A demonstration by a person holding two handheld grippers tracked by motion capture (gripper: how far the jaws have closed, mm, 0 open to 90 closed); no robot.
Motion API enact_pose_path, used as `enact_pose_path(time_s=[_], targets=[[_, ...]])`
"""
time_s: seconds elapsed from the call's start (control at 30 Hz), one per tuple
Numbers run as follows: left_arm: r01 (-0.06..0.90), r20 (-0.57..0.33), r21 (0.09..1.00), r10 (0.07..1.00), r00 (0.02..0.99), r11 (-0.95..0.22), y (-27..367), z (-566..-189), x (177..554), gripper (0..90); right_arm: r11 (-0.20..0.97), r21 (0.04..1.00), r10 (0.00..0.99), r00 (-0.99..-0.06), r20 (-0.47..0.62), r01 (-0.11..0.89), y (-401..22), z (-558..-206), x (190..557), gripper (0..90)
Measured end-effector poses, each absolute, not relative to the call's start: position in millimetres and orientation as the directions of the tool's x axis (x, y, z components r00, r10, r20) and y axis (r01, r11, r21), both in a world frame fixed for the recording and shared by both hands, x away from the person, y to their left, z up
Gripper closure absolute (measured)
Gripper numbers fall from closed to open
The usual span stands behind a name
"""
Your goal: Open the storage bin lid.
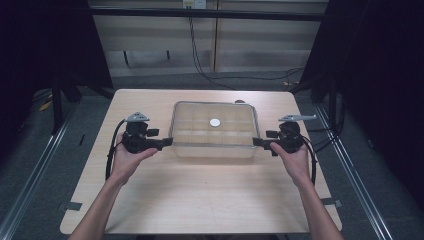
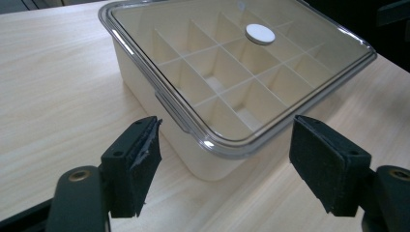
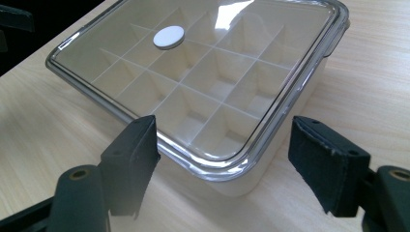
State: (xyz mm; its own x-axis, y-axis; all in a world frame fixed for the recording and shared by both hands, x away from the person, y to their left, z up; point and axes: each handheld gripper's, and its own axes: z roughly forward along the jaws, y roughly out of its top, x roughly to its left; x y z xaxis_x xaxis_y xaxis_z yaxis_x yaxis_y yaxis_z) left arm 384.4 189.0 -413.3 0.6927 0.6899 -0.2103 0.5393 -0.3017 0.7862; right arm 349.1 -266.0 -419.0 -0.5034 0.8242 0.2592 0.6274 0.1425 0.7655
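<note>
Left gripper [image 1: 166, 142] at 9 o'clock and right gripper [image 1: 257, 142] at 3 o'clock flank the lidded box [image 1: 215, 131], jaws spread, nothing held. Looks like pre-grasp; next move likely needs both closing on the lid [image 2: 227, 72] corners.

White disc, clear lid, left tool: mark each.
white disc [image 2: 260, 34], left gripper view, its top face.
clear lid [image 3: 212, 166], right gripper view, its near corner rim.
left tool [image 1: 168, 142], high view, between its fingertips.
</note>
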Motion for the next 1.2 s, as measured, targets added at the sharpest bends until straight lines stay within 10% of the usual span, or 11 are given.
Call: enact_pose_path(time_s=[1.2], targets=[[0.612, -0.259, 0.721, 0.693, 0.673, -0.324, 166, -437, 424, 16.2, 0.159, 0.699, 0.835, -0.473, 0.28, 0.697, -249, -441, 399, 14.6]])
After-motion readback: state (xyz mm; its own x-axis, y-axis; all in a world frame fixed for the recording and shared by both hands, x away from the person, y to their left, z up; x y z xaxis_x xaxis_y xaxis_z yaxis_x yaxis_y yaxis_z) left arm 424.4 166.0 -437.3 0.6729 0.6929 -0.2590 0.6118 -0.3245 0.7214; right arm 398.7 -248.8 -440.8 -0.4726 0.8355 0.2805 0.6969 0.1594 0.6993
